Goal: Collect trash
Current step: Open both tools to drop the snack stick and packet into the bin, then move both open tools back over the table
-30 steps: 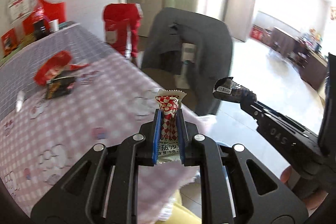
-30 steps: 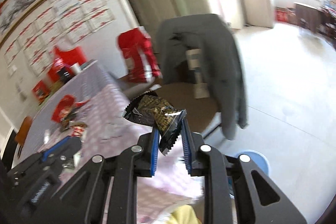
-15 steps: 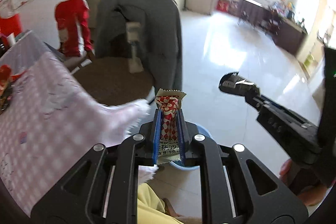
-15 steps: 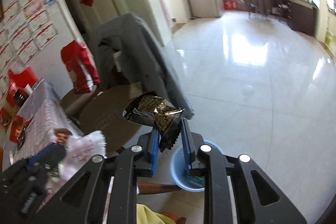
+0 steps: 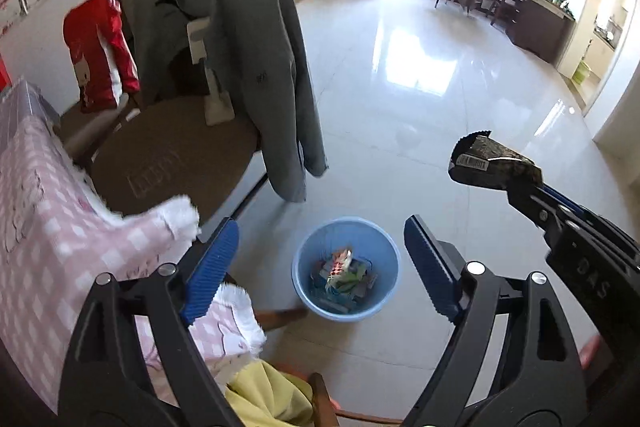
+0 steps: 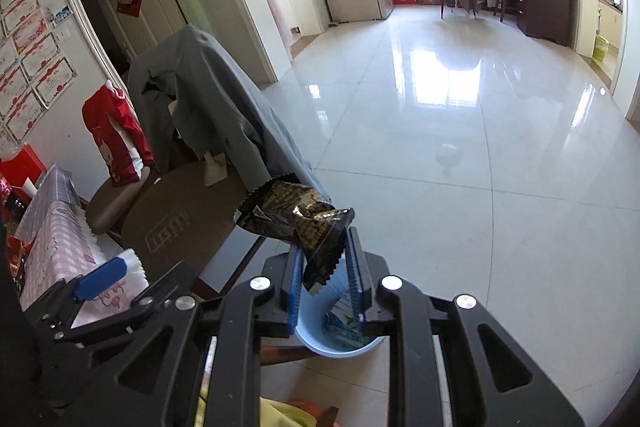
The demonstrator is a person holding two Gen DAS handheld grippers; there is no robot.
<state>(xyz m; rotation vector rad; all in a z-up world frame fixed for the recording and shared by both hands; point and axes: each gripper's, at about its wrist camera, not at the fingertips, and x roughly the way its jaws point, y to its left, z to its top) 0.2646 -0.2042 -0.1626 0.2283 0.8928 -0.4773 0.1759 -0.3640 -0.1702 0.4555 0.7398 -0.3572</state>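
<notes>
My left gripper point(image 5: 320, 259) is open and empty, above a blue bin point(image 5: 346, 269) on the floor. The red-and-white checked wrapper point(image 5: 339, 264) lies or falls inside the bin among several other wrappers. My right gripper point(image 6: 325, 259) is shut on a black and gold snack wrapper point(image 6: 296, 215) and holds it above the bin point(image 6: 340, 327). In the left wrist view the right gripper point(image 5: 516, 183) shows at the right, with the wrapper point(image 5: 488, 163) in it, to the right of the bin and higher.
A pink checked tablecloth point(image 5: 48, 219) hangs over the table edge at the left. A round brown stool point(image 5: 172, 155) and a chair with a grey jacket point(image 5: 236, 59) stand behind the bin. Glossy tiled floor point(image 5: 420, 99) stretches beyond. Yellow cloth point(image 5: 268, 399) is below.
My left gripper has opened and let go of the red-and-white wrapper, which is now in the bin. Both grippers have swung from the table to above the bin.
</notes>
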